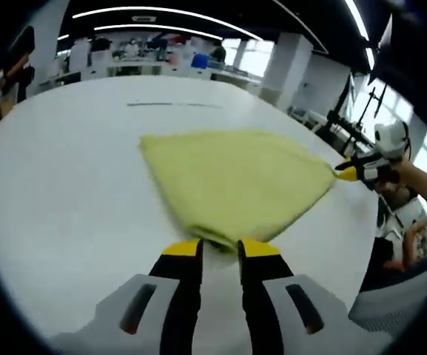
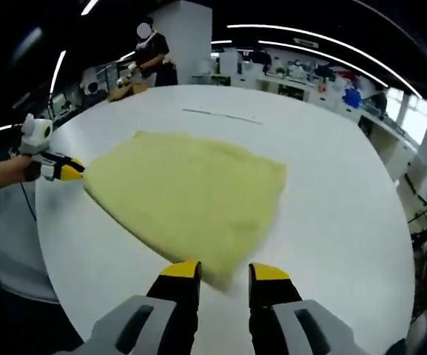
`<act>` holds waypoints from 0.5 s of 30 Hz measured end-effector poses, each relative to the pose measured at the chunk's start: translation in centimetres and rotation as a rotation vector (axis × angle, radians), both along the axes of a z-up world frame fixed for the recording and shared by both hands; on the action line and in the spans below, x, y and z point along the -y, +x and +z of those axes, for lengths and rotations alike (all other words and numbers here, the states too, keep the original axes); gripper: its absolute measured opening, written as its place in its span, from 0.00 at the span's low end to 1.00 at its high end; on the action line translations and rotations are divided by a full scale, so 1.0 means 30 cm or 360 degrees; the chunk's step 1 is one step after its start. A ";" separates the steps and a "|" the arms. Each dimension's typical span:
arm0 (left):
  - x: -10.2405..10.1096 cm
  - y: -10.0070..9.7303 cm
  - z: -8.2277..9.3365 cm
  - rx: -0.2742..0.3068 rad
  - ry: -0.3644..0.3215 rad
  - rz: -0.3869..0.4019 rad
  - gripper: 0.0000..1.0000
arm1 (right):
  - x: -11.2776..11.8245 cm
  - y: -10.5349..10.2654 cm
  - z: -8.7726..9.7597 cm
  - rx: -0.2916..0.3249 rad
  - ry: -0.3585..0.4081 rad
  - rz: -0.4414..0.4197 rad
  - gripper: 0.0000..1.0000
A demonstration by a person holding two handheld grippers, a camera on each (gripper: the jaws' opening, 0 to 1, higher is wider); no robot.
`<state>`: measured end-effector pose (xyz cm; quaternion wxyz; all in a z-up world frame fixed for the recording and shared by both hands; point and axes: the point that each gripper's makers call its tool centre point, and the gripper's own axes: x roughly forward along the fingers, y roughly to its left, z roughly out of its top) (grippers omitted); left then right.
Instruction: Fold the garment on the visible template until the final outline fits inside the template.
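Note:
A yellow-green garment [image 1: 232, 181] lies spread on the round white table [image 1: 65, 185], its edges blurred. My left gripper [image 1: 220, 248] sits at its near corner, shut on the cloth pinched between the yellow fingertips [image 1: 182, 248]. The right gripper [image 1: 348, 171] enters from the right, gripping the far right corner. In the right gripper view the garment [image 2: 191, 196] reaches down between my right gripper [image 2: 225, 271] and its jaws, which hold its corner. The left gripper [image 2: 74, 172] grips the left corner there. A thin dark line [image 1: 172, 104] marks the table beyond the cloth.
The same dark line [image 2: 220, 116] runs behind the garment. A person [image 2: 152, 52] stands past the table's far edge beside a brown box [image 2: 124, 91]. Desks and equipment [image 1: 161, 59] line the back. The table rim [image 2: 50, 244] curves close on the left.

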<state>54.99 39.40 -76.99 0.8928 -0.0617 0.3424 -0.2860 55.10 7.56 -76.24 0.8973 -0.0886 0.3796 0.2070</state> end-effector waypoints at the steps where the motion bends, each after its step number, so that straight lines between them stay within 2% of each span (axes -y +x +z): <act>1: 0.001 -0.001 -0.001 -0.0004 -0.0020 0.0010 0.14 | -0.001 -0.003 -0.003 0.0000 -0.0001 -0.0002 0.19; 6: 0.002 -0.012 -0.002 -0.0033 -0.0105 0.0049 0.10 | -0.005 -0.013 -0.012 0.0008 -0.0032 -0.0006 0.14; 15: 0.007 -0.022 -0.005 -0.0021 -0.0105 0.0008 0.02 | -0.013 -0.014 -0.014 0.0012 -0.0025 -0.0032 0.13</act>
